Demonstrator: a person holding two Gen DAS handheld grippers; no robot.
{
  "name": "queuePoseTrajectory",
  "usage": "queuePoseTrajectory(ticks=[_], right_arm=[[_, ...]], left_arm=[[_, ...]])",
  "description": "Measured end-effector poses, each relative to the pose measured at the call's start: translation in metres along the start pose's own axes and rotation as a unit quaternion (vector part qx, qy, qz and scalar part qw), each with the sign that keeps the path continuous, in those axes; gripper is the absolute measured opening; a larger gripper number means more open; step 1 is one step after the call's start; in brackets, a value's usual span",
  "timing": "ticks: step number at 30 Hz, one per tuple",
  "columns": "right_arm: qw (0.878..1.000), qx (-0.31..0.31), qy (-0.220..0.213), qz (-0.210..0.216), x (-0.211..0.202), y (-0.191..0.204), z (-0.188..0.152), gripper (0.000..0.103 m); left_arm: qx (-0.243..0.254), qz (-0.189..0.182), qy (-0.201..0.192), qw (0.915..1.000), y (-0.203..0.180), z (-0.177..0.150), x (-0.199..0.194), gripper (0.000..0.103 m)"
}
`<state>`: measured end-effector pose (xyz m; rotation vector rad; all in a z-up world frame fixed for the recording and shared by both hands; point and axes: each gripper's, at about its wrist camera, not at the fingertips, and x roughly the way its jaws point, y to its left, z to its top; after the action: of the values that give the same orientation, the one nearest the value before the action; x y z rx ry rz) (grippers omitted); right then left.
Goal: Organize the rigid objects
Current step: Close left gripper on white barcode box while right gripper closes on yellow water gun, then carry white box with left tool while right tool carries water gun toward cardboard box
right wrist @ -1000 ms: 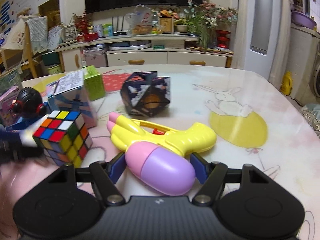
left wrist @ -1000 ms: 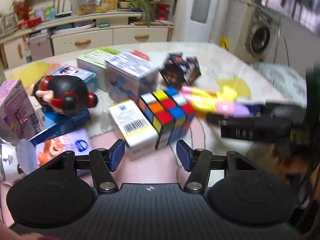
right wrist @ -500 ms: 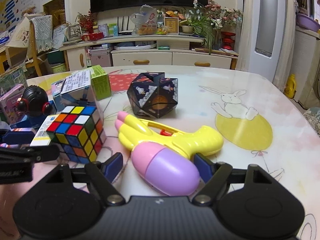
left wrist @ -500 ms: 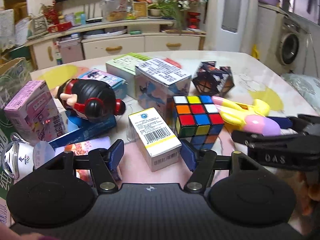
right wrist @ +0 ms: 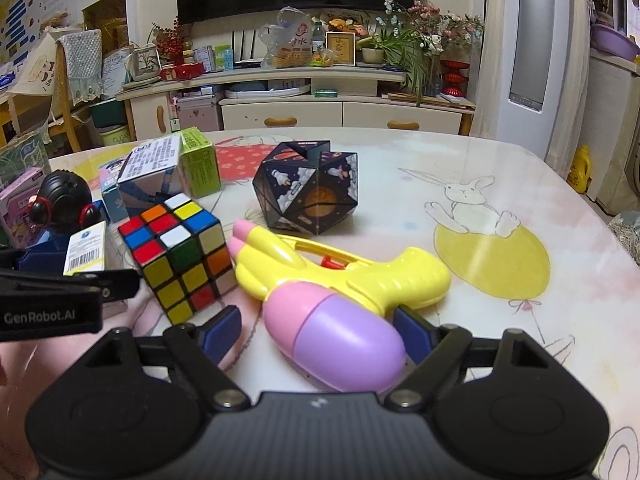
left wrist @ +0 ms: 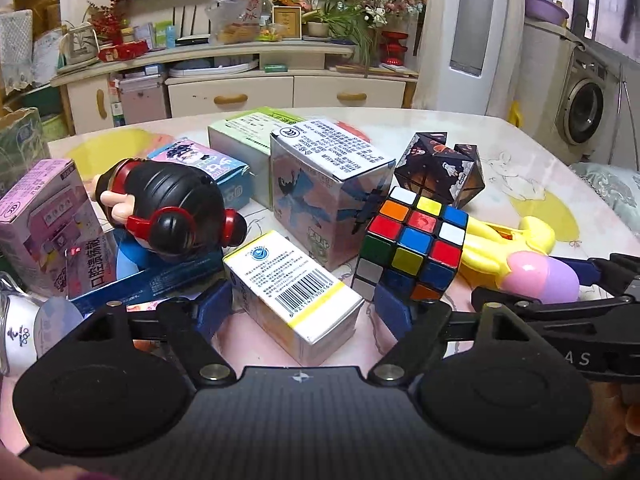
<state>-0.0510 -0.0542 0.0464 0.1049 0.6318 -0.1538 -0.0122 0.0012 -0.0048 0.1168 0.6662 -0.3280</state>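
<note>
Still looking early in the sorting — most pieces lying loose on the tabletop (right wrist: 500, 152), nothing visibly lined up or binned. Left tool (left wrist: 304, 304) opening wide, straddling the white barcode box (left wrist: 296, 288) without pressing on it, the puzzle cube (left wrist: 412, 244) sitting just beside its right finger. Right tool (right wrist: 318, 328) also opening, standing apart around the pink-and-purple tank of the yellow water pistol (right wrist: 340, 276), pads not seeming to touch it. Judging both toys as set down, not held. Remaining to be ordered: the dark folding cube (right wrist: 308, 188) behind the pistol, the tall printed carton (left wrist: 328, 192), the green box (left wrist: 248, 132), the pink carton (left wrist: 44, 224) and the headphone figure (left wrist: 172, 208) lying on its side. Crowding the left side — boxes nearly touching, leaving little room for fingers; the two tools sitting close together, risking a bump.
</note>
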Motion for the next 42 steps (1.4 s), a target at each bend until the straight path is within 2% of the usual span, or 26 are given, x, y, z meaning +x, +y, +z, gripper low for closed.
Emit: queuePoseTrajectory(ticks=[4,6,7,8,9,11,14,26,36,42], right_arm=[[1.000,0.000,0.001,-0.001,0.000,0.000,0.000,0.084],[1.000,0.001,0.000,0.000,0.000,0.000,0.000,0.083],[1.000,0.002,0.000,0.000,0.000,0.000,0.000,0.083],[1.000,0.002,0.000,0.000,0.000,0.000,0.000,0.082],[1.000,0.002,0.001,-0.001,0.000,-0.001,0.000,0.078],[1.000,0.001,-0.002,-0.007,0.000,-0.002,0.000,0.069],[1.000,0.001,-0.004,-0.005,-0.001,-0.002,0.000,0.067],[1.000,-0.003,-0.016,-0.007,-0.007,0.000,-0.007,0.066],[0.997,-0.037,-0.060,-0.037,-0.035,0.011,-0.016,0.066],[0.995,-0.047,-0.079,-0.038,-0.050,0.021,-0.014,0.066]], left_arm=[[0.009,0.005,-0.001,0.9999,0.000,-0.001,0.000,0.095],[0.005,0.008,0.000,1.0000,0.002,-0.002,-0.001,0.085],[0.002,0.011,0.001,0.9999,0.002,-0.001,-0.001,0.075],[-0.001,0.013,0.002,0.9999,0.003,-0.001,-0.002,0.070],[-0.003,0.014,0.003,0.9999,0.004,0.000,-0.003,0.068],[-0.006,0.016,0.003,0.9999,0.006,0.000,-0.005,0.056],[-0.004,0.019,0.004,0.9998,0.007,0.000,-0.009,0.041],[0.001,0.012,0.003,0.9999,0.013,-0.003,-0.037,0.041],[0.004,-0.010,-0.020,0.9997,0.020,0.000,-0.079,0.041],[-0.006,-0.018,-0.032,0.9993,0.031,0.005,-0.100,0.041]])
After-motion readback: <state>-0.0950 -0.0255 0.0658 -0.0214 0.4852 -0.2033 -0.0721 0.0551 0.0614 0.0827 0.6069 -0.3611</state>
